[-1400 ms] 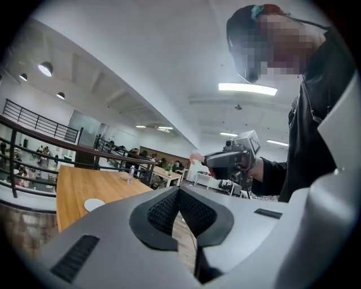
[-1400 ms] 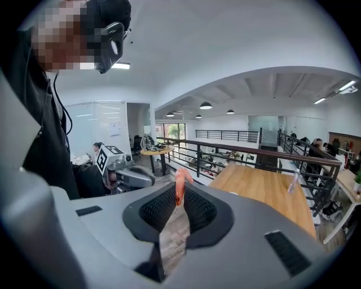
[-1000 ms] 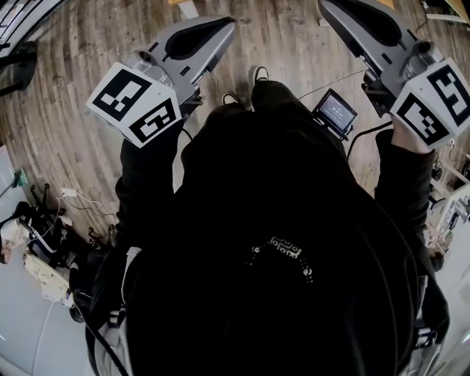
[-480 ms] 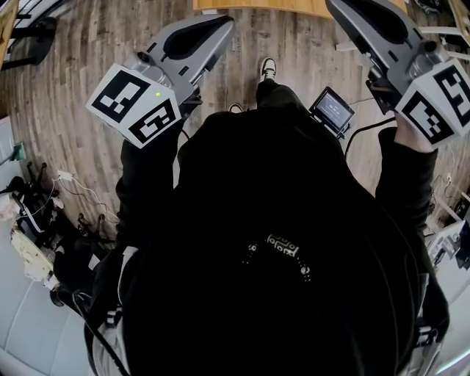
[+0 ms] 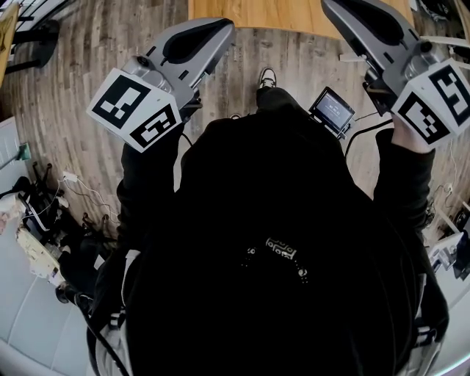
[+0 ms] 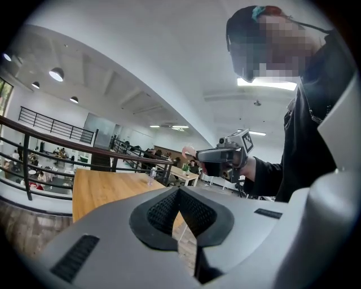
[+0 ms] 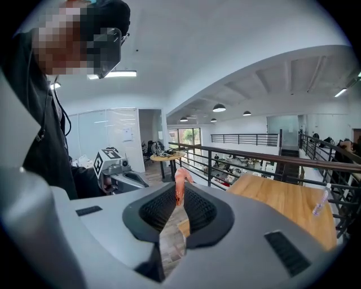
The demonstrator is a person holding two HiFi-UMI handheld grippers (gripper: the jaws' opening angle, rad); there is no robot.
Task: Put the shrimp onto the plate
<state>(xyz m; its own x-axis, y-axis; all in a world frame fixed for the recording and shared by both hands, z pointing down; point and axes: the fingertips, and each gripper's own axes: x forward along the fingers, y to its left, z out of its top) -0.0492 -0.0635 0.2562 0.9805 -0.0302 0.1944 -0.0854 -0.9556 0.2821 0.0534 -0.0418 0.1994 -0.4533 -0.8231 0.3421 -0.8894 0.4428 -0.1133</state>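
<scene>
1. The grey two-jaw left gripper (image 6: 179, 191) is held up in front of the person's left side. Its black ribbed pads (image 6: 159, 213) meet at the tips with nothing between them, so it carries nothing.
2. Between the two grippers, past the person's dark-clothed body, lies the grey-brown plank floor (image 5: 88, 51). Beyond it is the near edge of a light wooden table (image 5: 294, 13). A small clear plastic bottle (image 7: 320, 203) stands on the table. No view shows a plate, so I cannot say where it sits.
3. The grey right gripper (image 7: 179, 195) is raised on the person's right. Its jaws are drawn in to a narrow gap and pinch a small pink curled shrimp (image 7: 180, 182). The shrimp stands up out of the tips, well above the floor and short of the table. The left gripper view shows the same shrimp at the end of the right gripper.
4. Step in hand, as I judge it: the pick is done and this is the carry. The shrimp is gripped in the air and heading toward the table, and the placing has not begun.
5. The next move calls for getting the plate into view first, most likely somewhere on that table. Then the right gripper should come over the plate's middle and lower until the shrimp is close to the surface. Only then should the jaws open. The pinch looks slight and near the shrimp's end, so a steady, level approach would be wise. The left gripper has no evident part in this.
</scene>
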